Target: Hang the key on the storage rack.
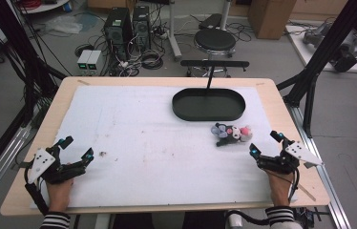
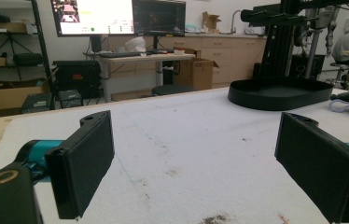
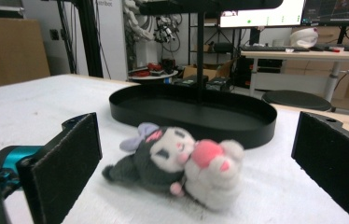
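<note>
Grippers: two, one per hand, each with two flat rectangular black jaws on teal-tipped arms and a grey three-cornered plate on top.

Left gripper [image 1: 76, 149]: rests low at the near left of the table, jaws spread wide with nothing between them. In the left gripper view [image 2: 193, 168] the matte pads flank bare, faintly stained white cloth.

Right gripper [image 1: 266, 142]: rests at the near right, jaws likewise spread wide and empty. In the right gripper view [image 3: 196, 172] the toy lies between and just beyond the jaw tips, touching neither.

Plush toy [image 1: 232, 133]: one, soft pile fabric, lying on its side near the right gripper and just in front of the tray. Dark grey body, white face, lilac bow, pink round patch, pale grey-white part at one end [image 3: 177, 161].

Tray [image 1: 208, 105]: one, black, oval, shallow, smooth upright rim, with a single thin post rising from it to a black crossbar; it sits at the far centre-right.

White cloth [image 1: 143, 143]: one, rectangular, slightly speckled, covering most of the top.

Table [image 1: 19, 191]: one, light wood, rounded corners.
</note>
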`<action>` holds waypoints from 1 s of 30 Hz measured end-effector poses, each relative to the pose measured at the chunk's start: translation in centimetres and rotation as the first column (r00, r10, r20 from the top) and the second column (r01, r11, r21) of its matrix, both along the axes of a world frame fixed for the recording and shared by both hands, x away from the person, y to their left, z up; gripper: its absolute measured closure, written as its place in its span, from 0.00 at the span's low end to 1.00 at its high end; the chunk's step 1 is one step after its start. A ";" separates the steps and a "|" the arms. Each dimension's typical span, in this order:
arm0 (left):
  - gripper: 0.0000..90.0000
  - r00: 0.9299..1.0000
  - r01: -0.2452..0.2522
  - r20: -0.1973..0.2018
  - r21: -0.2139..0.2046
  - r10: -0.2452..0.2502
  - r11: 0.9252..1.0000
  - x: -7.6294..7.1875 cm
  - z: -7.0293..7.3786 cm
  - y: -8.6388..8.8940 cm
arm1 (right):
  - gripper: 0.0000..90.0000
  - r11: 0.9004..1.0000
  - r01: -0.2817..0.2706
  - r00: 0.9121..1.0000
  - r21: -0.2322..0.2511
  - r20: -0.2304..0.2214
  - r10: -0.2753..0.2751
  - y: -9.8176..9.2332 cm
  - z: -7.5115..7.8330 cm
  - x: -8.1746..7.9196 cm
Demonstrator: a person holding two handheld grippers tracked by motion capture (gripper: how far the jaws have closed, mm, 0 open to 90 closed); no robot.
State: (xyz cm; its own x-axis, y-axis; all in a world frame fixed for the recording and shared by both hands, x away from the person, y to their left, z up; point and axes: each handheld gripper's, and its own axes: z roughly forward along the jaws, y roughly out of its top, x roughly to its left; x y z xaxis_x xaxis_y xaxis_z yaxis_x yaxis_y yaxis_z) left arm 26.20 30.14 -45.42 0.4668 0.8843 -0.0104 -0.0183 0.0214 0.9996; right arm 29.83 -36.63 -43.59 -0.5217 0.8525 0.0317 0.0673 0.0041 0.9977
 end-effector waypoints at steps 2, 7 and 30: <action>0.14 1.000 0.000 -0.001 -0.002 0.000 1.000 0.0 0.0 0.0 | 0.01 1.000 -0.004 1.000 -0.001 -0.017 0.004 -0.3 0.7 0.3; 0.14 1.000 0.000 -0.004 -0.006 0.000 1.000 0.0 0.0 0.0 | 0.01 0.999 -0.037 0.999 -0.011 -0.011 0.037 -1.1 3.3 1.2; 0.14 1.000 -0.001 -0.001 0.003 0.001 1.000 0.0 0.0 0.0 | 0.01 0.916 -0.313 0.943 -0.251 -0.200 0.268 -2.6 13.8 7.9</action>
State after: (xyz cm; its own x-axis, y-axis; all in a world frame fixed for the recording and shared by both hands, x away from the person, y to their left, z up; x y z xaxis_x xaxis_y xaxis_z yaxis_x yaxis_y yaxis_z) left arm 26.22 30.12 -45.43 0.4659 0.8848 -0.0086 -0.0170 0.0186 0.9997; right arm 37.73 -39.23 -29.82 -0.7552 0.6507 -0.0795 0.1776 0.3198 0.9307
